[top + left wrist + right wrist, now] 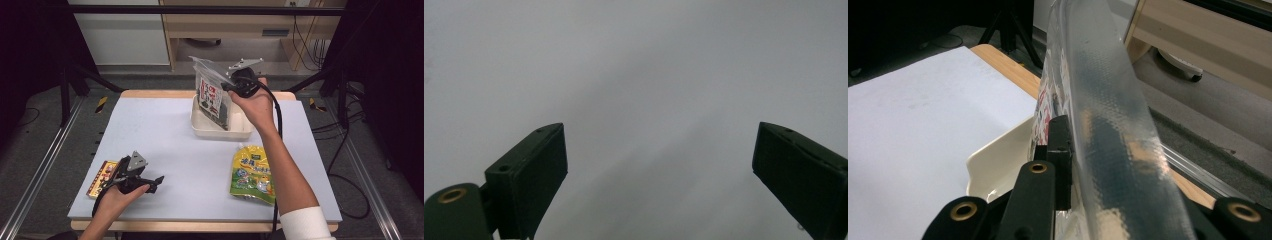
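While the high view shows a tray [200,131], left tongs [659,170] face bare table.

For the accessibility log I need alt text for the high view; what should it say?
The right tool grips a clear bag of dark contents, holding it upright over a cream tray at the far side of a pale table. The left tool rests open near a flat packet at the left edge; a yellow-green pouch lies near right.

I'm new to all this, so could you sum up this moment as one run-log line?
right gripper: shut on seaweed bag, held upright in cream tray | left gripper: open, over table | yellow pouch: lying on table
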Motion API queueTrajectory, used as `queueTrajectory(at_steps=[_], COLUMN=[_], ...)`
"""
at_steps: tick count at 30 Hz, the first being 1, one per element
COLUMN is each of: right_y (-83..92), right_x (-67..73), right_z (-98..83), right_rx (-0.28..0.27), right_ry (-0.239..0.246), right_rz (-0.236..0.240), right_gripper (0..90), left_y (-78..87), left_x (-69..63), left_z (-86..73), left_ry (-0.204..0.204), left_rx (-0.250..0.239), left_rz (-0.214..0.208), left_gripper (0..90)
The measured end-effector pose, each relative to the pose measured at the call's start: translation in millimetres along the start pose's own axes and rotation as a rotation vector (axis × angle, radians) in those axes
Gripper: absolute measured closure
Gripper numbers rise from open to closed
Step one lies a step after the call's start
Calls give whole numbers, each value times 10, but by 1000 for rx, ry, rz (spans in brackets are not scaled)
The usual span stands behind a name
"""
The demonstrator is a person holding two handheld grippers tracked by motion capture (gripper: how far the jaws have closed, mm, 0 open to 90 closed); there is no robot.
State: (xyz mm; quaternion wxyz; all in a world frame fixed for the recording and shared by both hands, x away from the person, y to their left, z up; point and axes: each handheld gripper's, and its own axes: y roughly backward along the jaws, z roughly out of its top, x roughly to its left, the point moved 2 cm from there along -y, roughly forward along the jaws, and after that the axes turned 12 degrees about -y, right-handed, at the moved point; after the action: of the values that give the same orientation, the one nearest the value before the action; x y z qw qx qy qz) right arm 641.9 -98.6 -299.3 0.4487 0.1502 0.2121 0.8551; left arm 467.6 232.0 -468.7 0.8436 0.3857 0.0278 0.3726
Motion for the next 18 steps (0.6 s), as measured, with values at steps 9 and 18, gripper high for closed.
queueTrajectory(at_steps=[9,18], right_y=[10,47], right_x=[22,36], right_z=[-1,17], right_rx=[0,-7], right_ry=[-7,-3], right_rz=[16,1], right_gripper=[749,619], left_y=[4,6], left_x=[4,1], left_z=[1,3], left_ry=[-3,-11], left_rx=[-4,4], left_rz=[0,-6], left_gripper=[75,75])
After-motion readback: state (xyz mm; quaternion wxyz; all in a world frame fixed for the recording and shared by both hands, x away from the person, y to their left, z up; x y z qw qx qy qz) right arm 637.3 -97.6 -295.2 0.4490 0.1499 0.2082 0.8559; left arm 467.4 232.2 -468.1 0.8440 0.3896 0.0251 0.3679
